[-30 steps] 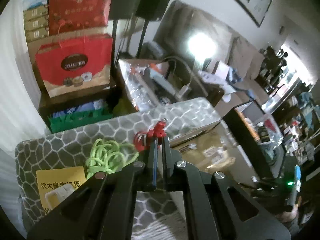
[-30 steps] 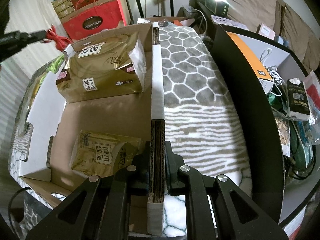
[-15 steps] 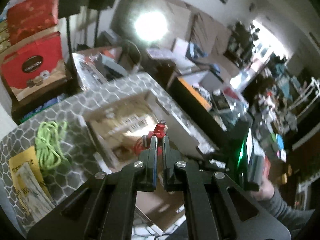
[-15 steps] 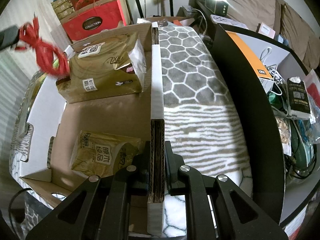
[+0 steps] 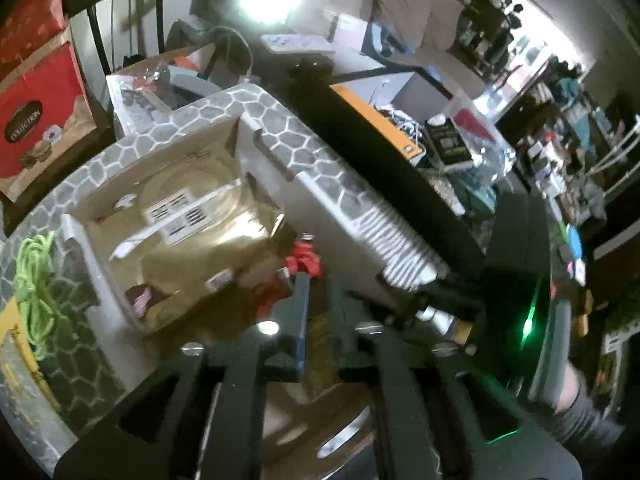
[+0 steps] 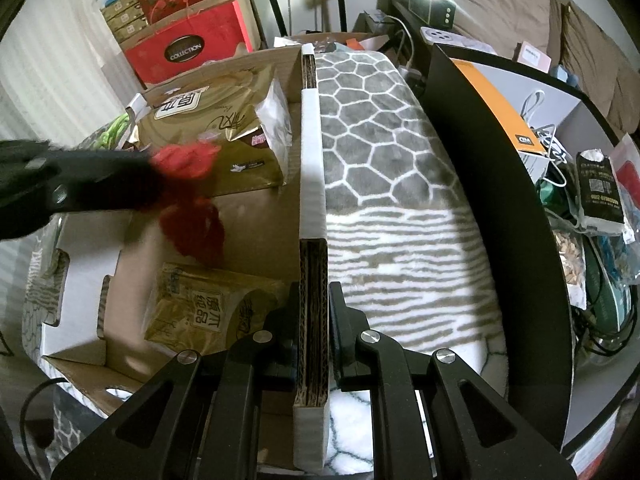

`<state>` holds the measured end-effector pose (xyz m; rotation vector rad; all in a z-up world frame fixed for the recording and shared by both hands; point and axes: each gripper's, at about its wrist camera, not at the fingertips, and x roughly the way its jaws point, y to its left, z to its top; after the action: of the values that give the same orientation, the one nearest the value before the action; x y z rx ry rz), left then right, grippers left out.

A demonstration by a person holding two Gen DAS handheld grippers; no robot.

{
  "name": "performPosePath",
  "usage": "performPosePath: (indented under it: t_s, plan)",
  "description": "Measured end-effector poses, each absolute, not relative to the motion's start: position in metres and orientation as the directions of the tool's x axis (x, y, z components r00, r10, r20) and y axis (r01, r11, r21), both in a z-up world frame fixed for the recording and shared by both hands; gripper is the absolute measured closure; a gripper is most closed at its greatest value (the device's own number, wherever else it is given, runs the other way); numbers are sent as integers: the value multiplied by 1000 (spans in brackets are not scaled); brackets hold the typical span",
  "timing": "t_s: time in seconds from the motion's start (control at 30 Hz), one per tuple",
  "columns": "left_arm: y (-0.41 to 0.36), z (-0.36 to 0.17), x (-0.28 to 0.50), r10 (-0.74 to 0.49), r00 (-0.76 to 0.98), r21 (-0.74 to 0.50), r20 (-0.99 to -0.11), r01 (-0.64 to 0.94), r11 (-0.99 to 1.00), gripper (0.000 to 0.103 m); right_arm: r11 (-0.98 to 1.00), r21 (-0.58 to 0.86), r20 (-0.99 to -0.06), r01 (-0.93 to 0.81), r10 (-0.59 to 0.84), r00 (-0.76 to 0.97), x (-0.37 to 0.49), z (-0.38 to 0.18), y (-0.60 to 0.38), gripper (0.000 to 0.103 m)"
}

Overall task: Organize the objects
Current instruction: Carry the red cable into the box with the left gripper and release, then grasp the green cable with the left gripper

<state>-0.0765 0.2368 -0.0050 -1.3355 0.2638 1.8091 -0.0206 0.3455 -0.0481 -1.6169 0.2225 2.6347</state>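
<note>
A bundled red cord (image 6: 188,200) is seen over the open cardboard box (image 6: 256,208), at the tips of the left gripper (image 5: 318,280), whose jaws are opening; pad contact cannot be told through the blur. The box's upright flap (image 6: 312,168) is pinched by the right gripper (image 6: 313,312). The box is set on a grey patterned blanket (image 6: 376,128) in a cluttered room. The cord's long axis cannot be told.

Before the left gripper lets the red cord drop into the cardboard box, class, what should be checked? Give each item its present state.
1. Red cord hangs over the cardboard box: ok.
2. Right gripper clamps the box wall: ok.
3. Left gripper jaws are opening, cord at their tips: ok.
4. Bare box floor lies between the two gold tissue packs: ok.
5. Cord free of the fingers: cannot tell, blurred.
6. Green cord packed: not ok, outside the box.
</note>
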Motion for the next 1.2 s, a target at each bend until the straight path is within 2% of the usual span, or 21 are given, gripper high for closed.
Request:
performPosePath:
  t_s: [0.03, 0.1, 0.13, 0.43, 0.73, 0.9, 1.07, 1.2]
  plan:
    - [238, -4, -78, 505, -67, -310, -861, -717, -624, 56, -989, 101, -890, -111, -40, -454, -21, -48, 346, 93]
    - [234, -1, -83, 517, -85, -324, -851, -690, -647, 45, -988, 103, -891, -113, -41, -452, -21, -49, 346, 93]
    - [233, 1, -85, 524, -83, -334, -848, -684, -649, 43, -987, 114, -892, -117, -49, -450, -21, -49, 347, 93]
    - [192, 18, -111, 614, -68, -463, -786, -594, -658, 38, -988, 105, -889, -111, -43, -455, -21, -49, 345, 92]
    - [139, 45, -135, 629, -171, -457, -758, -549, -700, 37, -989, 102, -890, -110, -41, -454, -21, -49, 345, 92]
    - [100, 42, -167, 552, -275, -383, -787, -484, -787, 30, -989, 100, -891, -108, -41, -452, -21, -50, 347, 93]
    - [74, 9, -200, 403, -310, -258, -861, -417, -872, 29, -989, 98, -892, -108, -39, -451, -20, -49, 347, 92]
    - [67, -14, -208, 310, -340, -161, -888, -400, -902, 29, -989, 98, -892, -108, -39, -451, -20, -49, 347, 93]
